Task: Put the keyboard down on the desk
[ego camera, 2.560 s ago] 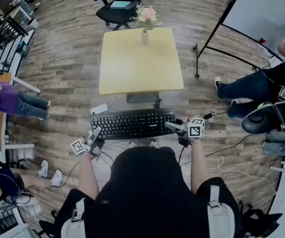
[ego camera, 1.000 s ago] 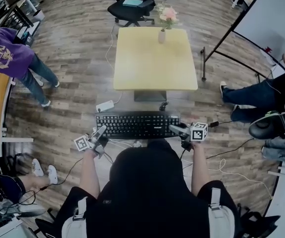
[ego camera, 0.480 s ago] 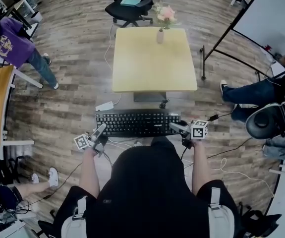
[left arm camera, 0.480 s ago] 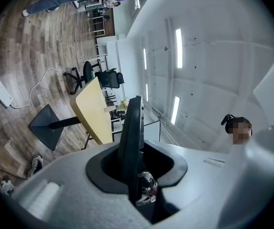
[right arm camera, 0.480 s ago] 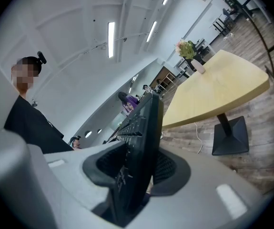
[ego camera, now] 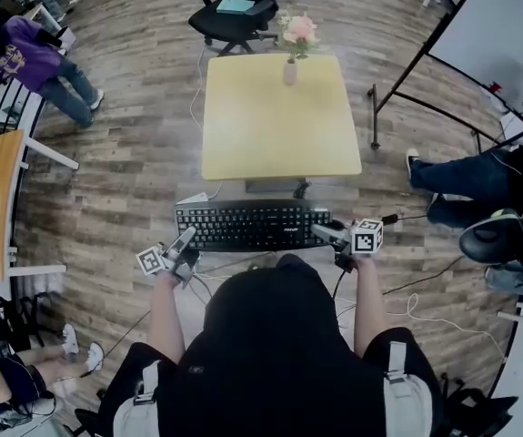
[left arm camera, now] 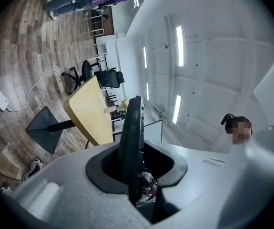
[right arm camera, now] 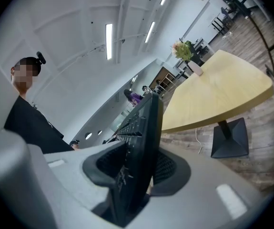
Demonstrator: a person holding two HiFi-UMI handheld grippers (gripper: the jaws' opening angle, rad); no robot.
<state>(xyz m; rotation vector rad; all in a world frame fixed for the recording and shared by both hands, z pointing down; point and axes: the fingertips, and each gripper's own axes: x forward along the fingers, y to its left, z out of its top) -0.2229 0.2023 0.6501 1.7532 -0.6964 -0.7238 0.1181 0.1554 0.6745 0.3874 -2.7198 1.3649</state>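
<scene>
Black full-size keyboard point(ego camera: 252, 226), keys up, held level in the air in front of the person's chest, over the wood floor point(ego camera: 134, 153) and just short of the desk's near edge, its long side parallel to that edge. Left gripper point(ego camera: 186, 238) is clamped on the keyboard's left end and right gripper point(ego camera: 321, 233) on its right end. Both gripper views show the jaws pressed on a thin black slab seen edge-on. The right gripper view shows key rows on one face of the keyboard; the left gripper view shows only the bare edge. Cables trail on the floor under the keyboard, and a white power strip point(ego camera: 192, 198) lies near the desk's near left corner. The desk point(ego camera: 279, 126) has a pale yellow top, bare from the near edge back to a vase of flowers point(ego camera: 291, 62) at the far edge. The left gripper view shows the desk's dark pedestal base point(left arm camera: 44, 128), mostly hidden in the head view. A whiteboard stand point(ego camera: 375, 116) is close to the desk's right side, with a seated person point(ego camera: 479, 176) beyond it. A black office chair point(ego camera: 234, 7) stands behind the desk.
</scene>
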